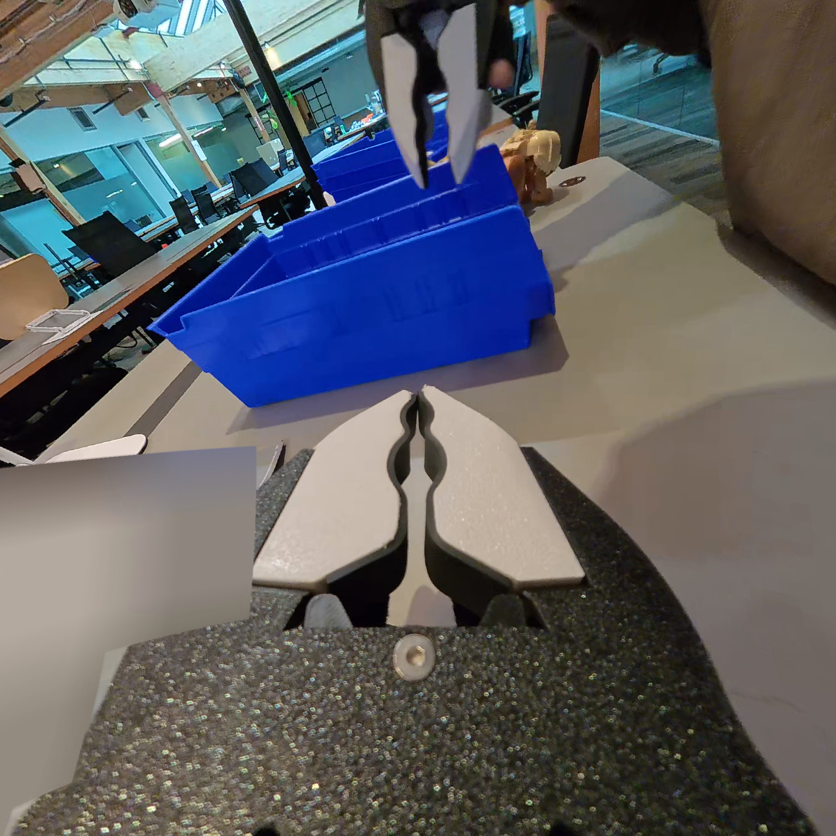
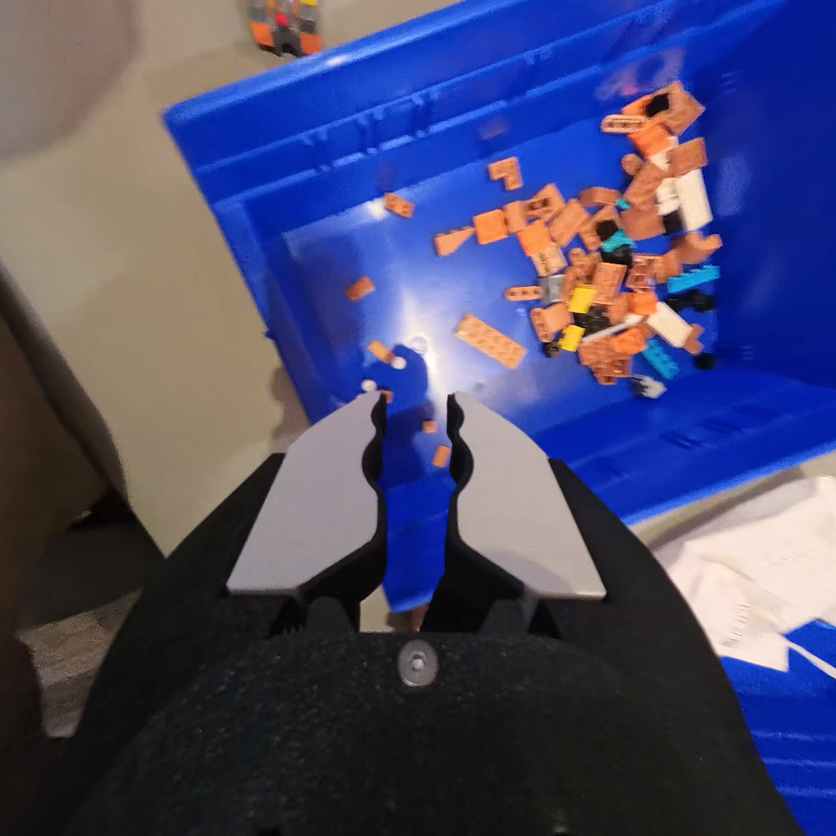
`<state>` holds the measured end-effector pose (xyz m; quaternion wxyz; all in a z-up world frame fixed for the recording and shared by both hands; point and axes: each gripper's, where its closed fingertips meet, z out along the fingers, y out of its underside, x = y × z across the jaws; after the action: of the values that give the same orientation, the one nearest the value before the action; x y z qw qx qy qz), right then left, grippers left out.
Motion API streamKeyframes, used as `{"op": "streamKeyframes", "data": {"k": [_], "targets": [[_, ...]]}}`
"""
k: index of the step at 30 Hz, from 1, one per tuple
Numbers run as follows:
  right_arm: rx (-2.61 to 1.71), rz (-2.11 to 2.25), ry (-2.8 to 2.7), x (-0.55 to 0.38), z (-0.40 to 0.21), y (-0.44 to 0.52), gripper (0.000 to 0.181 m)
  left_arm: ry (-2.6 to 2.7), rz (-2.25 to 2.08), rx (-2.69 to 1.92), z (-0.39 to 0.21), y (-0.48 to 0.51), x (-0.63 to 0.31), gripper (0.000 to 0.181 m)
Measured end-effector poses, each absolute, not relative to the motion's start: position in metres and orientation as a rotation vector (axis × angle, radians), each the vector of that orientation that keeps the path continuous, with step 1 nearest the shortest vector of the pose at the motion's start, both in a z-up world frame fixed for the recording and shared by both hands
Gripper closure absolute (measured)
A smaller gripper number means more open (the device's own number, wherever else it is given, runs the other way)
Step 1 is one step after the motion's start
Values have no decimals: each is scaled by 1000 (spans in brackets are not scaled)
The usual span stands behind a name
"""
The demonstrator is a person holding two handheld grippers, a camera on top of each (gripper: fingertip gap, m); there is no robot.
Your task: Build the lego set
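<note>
From the left wrist view, the left gripper (image 1: 418, 394) rests low over the grey counter (image 1: 678, 362), its fingers (image 1: 362, 475) pressed together at the tips with nothing between them — parked, I judge, so as to stay out of the way while the other hand searches. Just ahead stands a row of blue bins (image 1: 362, 325) set side by side, probably to keep the loose pieces sorted and within reach. Above the second bin hangs the right gripper (image 1: 441, 183), pointing down into it. Beyond the bins, near the counter's far edge, sits a tan and brown built model (image 1: 531, 165), kept apart from the loose parts.

From the right wrist view, the right gripper (image 2: 416, 398) looks down into a blue bin (image 2: 407, 149) with its fingers (image 2: 316, 497) spread apart and empty, ready to close on a piece. The lego pieces (image 2: 624, 271) — mostly orange, with some white, teal, yellow and black — lie heaped toward the bin's far right corner, while a few small orange ones (image 2: 441, 454) are scattered right under the fingertips. The picture is blurred, so exact shapes are hard to tell. Outside the bin, on the counter at the top left, stands a small orange and grey assembly (image 2: 287, 31), seemingly the build in progress. A white sheet (image 2: 746, 588) lies beside the bin at the right.
</note>
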<state>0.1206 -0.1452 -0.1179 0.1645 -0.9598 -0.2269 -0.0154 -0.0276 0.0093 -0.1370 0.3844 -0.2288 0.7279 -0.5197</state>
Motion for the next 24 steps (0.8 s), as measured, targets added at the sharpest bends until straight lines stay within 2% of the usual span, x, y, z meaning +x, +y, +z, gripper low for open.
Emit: {"op": "streamKeyframes", "data": {"k": [12, 24], "targets": [[-2724, -3, -1209, 180, -140, -71, 157, 1804, -1385, -604, -129, 15, -29, 181], [-2733, 95, -1274, 186, -184, -17, 168, 1795, -1391, -614, -128, 16, -28, 181]]}}
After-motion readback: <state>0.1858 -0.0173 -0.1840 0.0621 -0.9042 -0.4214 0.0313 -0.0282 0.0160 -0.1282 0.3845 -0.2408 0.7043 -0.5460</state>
